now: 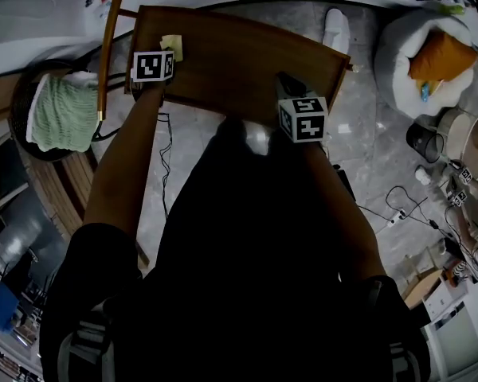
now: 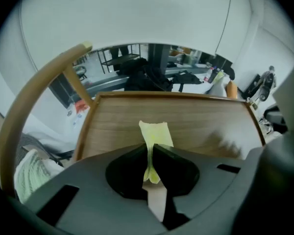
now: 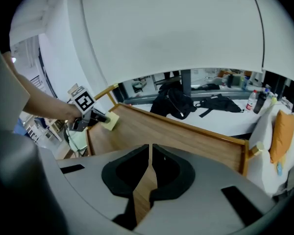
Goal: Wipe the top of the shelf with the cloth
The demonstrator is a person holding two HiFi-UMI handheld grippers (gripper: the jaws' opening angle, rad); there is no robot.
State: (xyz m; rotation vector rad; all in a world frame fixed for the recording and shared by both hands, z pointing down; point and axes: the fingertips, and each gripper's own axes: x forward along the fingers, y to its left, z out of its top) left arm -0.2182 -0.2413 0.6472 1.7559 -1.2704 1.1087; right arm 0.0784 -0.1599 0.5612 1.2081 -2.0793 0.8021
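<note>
Over wooden shelf [image 1: 247,58], pinched yellow cloth [image 1: 172,47]

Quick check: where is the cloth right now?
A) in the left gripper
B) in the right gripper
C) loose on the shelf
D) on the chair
A: the left gripper has its jaws shut on the yellow cloth over the shelf, while the right gripper is shut with nothing in it.
</note>
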